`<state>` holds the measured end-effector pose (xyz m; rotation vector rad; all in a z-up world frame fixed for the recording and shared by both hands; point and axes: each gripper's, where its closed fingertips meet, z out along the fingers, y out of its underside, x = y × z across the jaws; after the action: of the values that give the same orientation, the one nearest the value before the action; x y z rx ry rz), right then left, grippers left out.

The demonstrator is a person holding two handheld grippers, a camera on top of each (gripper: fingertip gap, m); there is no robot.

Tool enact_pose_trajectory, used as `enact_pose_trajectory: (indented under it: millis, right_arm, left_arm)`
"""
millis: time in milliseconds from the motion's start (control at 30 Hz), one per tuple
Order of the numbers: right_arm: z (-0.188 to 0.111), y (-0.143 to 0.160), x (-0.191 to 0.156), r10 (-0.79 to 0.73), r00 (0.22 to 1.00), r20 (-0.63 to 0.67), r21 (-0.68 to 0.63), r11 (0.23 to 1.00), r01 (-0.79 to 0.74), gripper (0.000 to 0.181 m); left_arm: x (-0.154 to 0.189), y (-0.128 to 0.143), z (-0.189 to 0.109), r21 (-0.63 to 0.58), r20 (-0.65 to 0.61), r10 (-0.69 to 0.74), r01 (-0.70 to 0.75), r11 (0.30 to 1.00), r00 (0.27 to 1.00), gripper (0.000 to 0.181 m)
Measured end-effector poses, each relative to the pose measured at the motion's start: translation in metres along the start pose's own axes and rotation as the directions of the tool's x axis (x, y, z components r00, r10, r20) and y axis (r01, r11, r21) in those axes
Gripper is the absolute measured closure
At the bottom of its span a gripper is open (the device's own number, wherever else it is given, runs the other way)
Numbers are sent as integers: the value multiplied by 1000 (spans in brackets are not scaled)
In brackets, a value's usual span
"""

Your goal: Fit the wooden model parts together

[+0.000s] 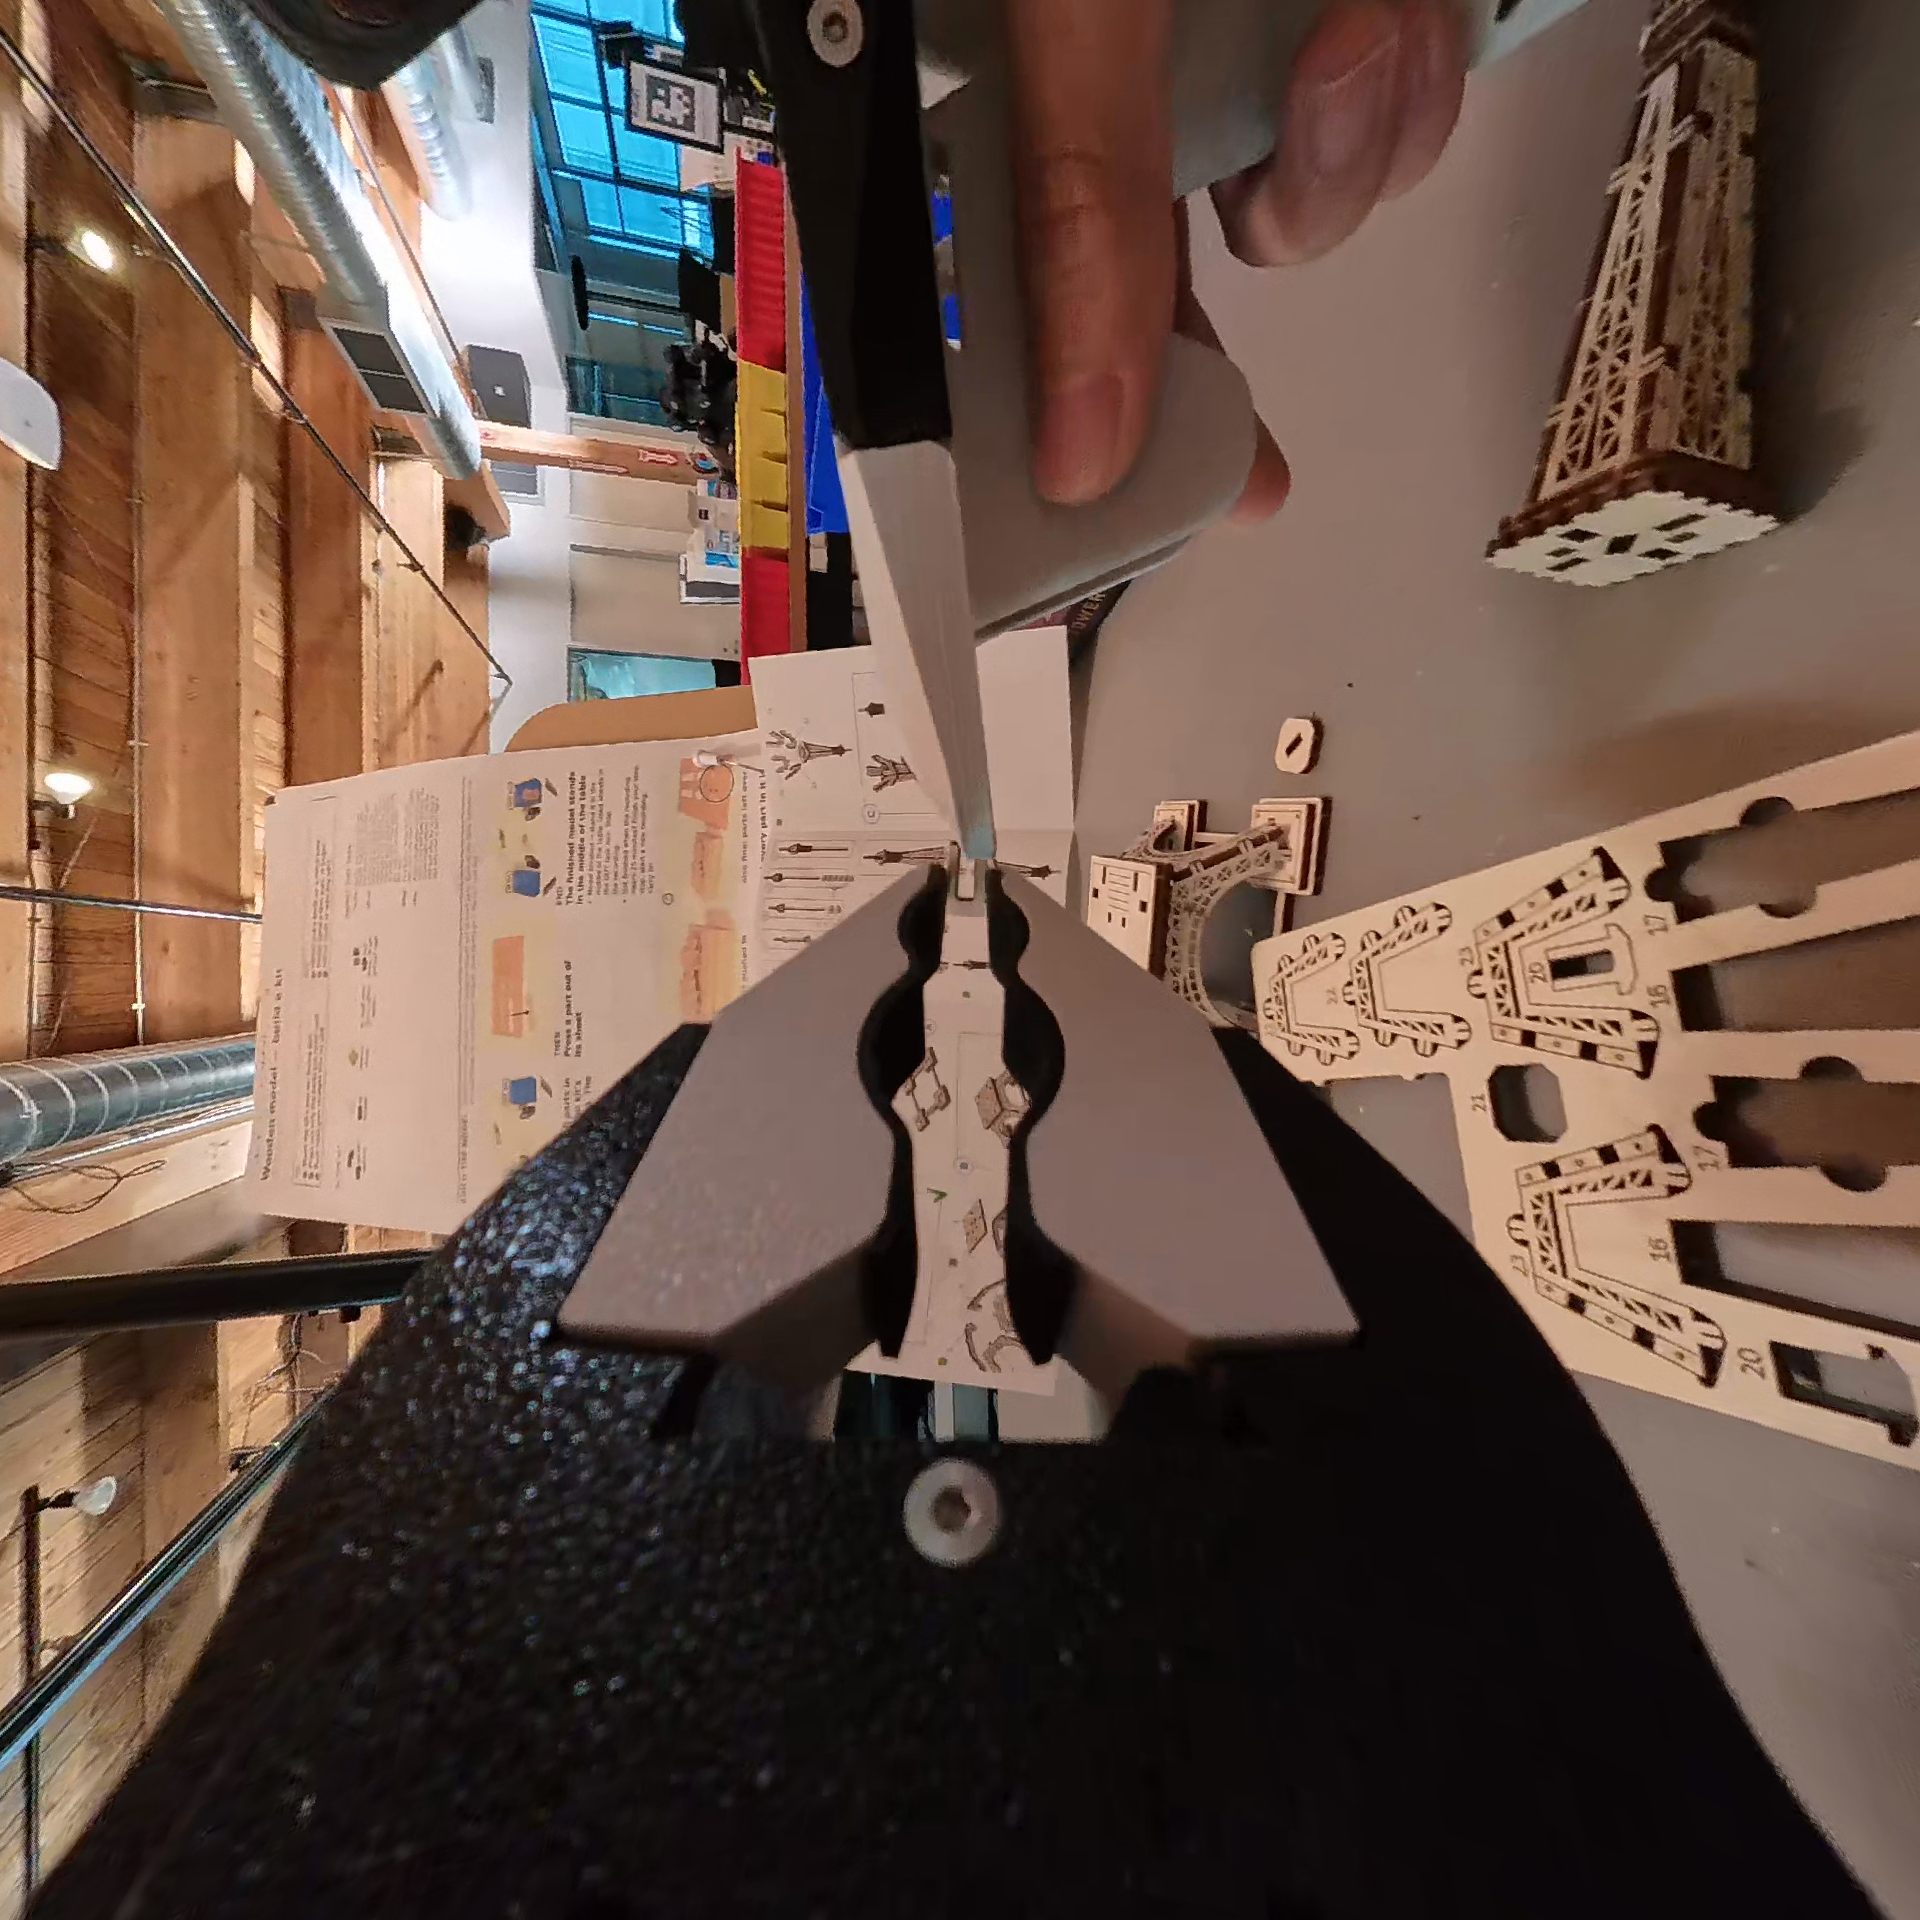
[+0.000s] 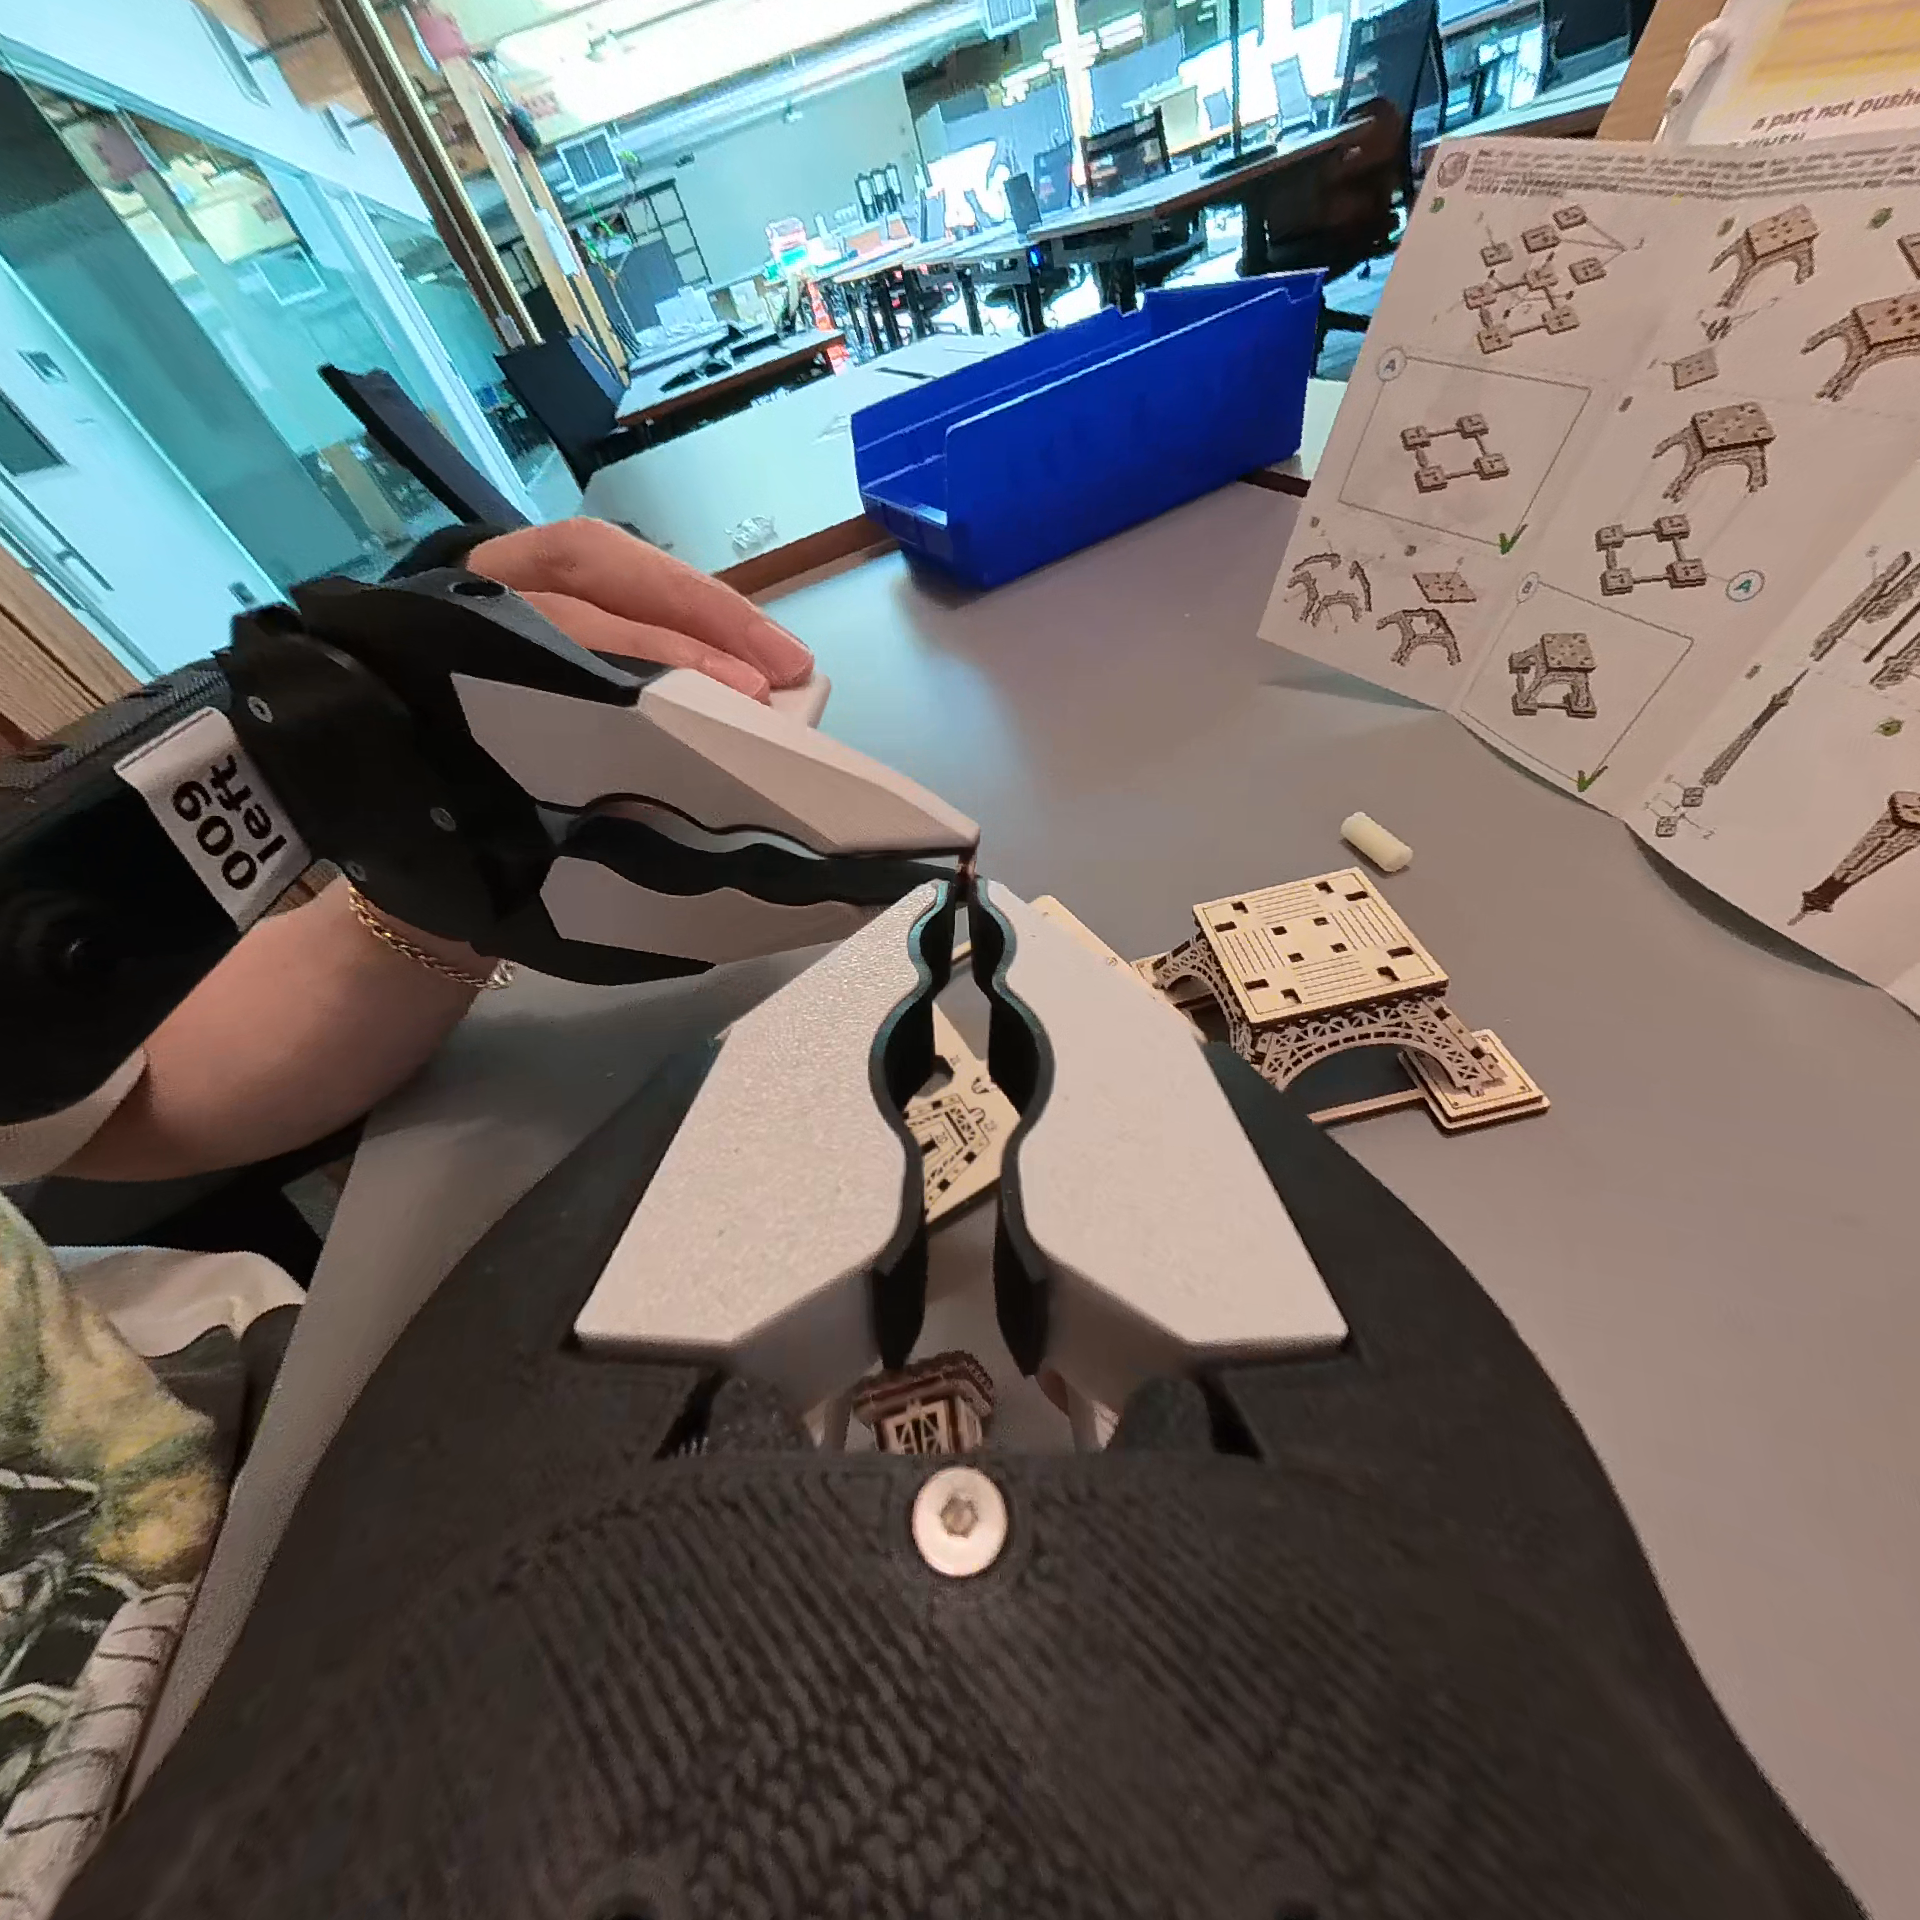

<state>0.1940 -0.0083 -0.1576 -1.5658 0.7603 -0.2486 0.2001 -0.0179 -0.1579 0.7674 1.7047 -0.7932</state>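
Right gripper (image 2: 964, 902) and left gripper (image 2: 961, 862) tips meeting, perhaps pinching something tiny

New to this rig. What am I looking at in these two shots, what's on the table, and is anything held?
No robot here: a person holds a two-finger tool in each hand, with a wide-angle camera on each looking along its fingers. One picture is from the left tool, rotated sideways; the other is from the right tool. Their tips meet, both nearly shut on a tiny wooden piece, too small to identify. On the grey table lie an arched tower base, a tall tower section, a cut-out wooden sheet, folded instruction sheets, a blue bin and a small white cylinder.
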Motion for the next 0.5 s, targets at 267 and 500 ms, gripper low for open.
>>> enact_pose_trajectory:
  millis: [267,500]
  right_arm:
    - [2,5,2,-63,998,-27,-30,998,62,181]
    - [-5,-1,3,-129,991,-18,-3,992,129,179]
  left_arm:
    - [6,2,2,-3,-52,-78,78,997,996,176]
    - [4,6,3,28,-99,-316,320,947,944,176]
